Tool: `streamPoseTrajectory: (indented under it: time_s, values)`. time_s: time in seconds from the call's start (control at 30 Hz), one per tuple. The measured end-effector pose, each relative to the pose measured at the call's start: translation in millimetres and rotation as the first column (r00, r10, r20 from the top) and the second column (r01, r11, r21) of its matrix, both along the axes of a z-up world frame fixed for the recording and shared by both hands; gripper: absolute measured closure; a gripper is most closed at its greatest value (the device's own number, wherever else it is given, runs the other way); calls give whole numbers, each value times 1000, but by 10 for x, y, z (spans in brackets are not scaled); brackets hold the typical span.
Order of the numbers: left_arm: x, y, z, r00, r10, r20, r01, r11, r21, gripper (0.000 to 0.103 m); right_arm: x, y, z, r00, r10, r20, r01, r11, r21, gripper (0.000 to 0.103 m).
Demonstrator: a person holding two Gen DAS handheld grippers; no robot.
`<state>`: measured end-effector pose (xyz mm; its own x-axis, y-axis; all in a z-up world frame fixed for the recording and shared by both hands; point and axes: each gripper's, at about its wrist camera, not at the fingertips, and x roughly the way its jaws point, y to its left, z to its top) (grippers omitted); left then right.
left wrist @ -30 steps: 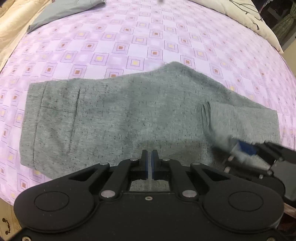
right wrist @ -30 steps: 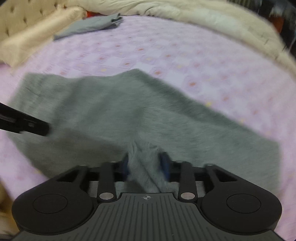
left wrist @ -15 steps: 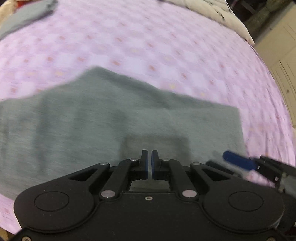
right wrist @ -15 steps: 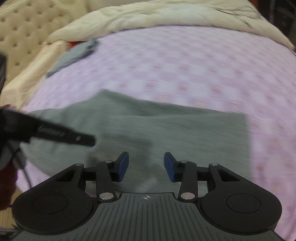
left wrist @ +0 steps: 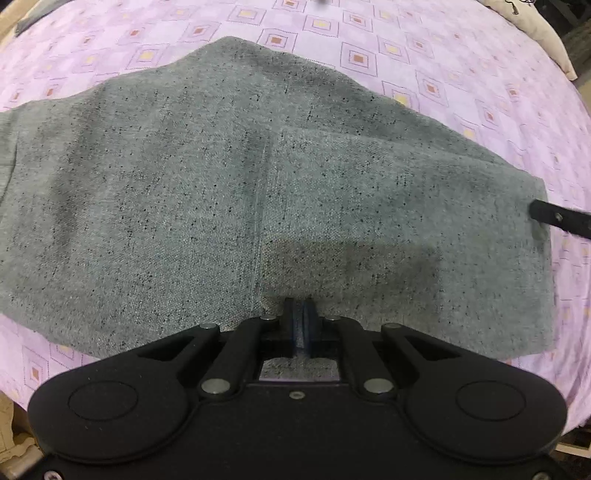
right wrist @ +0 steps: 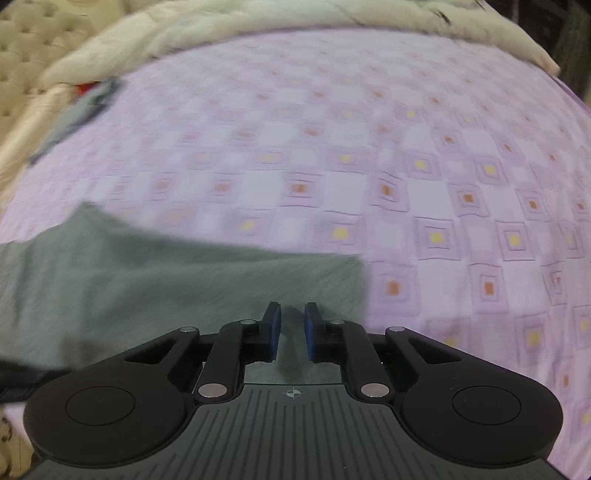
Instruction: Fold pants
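Pads of our left gripper (left wrist: pixel 300 317) sit pressed together with no cloth caught between them, low over the near edge of the grey pants (left wrist: pixel 221 192); we judge it rests there to pin the fold flat. Just beside it a hem line runs across the pants, where one layer lies doubled over the other. Our right gripper (right wrist: pixel 291 330) is closing its blue pads (right wrist: pixel 274 328) on nothing, hovering above the right end of the pants, perhaps ready to pinch that edge for another fold. The pants lie spread on the bed (right wrist: pixel 406 177), on its lilac checked sheet, with a cream quilt (right wrist: pixel 258 26) bunched at the far side.
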<state>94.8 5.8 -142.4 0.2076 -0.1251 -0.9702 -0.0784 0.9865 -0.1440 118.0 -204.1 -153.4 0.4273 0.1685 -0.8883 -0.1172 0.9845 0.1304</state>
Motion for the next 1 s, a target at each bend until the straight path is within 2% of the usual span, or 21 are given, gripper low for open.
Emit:
streamPoseTrajectory:
  time_s: [0.03,0.07,0.13,0.2,0.3,0.47,0.6,0.7,0.77,1.0]
  values:
    - [-5,-20,-1,1000,-5,7,5,1000,11,93,87,-45,-101,998,-29,-47,29,999,-15,95]
    - [-5,-41,-6,1000,-15,13,14,1000,21,94,136,-109,-176,996,-55,-71,56,998,20,96]
    - [-18,-66,-7,999,-43,29,42,998,37,94,124,-202,-181,993,-93,-77,100,992,80,97]
    - [-30,-71,-5,998,-53,35,51,998,36,94,34,-190,-177,995,-78,-59,82,994,76,97]
    - [-60,-9,1,998,-50,34,50,999,6,93,-89,-137,-191,999,-38,-3,39,998,47,97]
    - [-176,292,40,999,-46,9,46,997,-66,91,-43,-85,-89,998,-62,-32,63,997,33,94]
    - [-376,707,170,1000,19,19,-18,998,-63,92,-189,128,189,998,4,68,-8,998,61,91]
    - [-494,1156,280,996,73,54,-69,995,-68,92,-361,418,350,992,35,121,-44,997,66,79]
    - [-579,1511,338,990,105,92,-99,993,-64,92,-446,659,418,990,45,132,-55,996,74,73]
    - [-556,2623,576,962,142,232,-135,990,-48,92,-657,1587,471,991,79,108,-92,988,123,69]
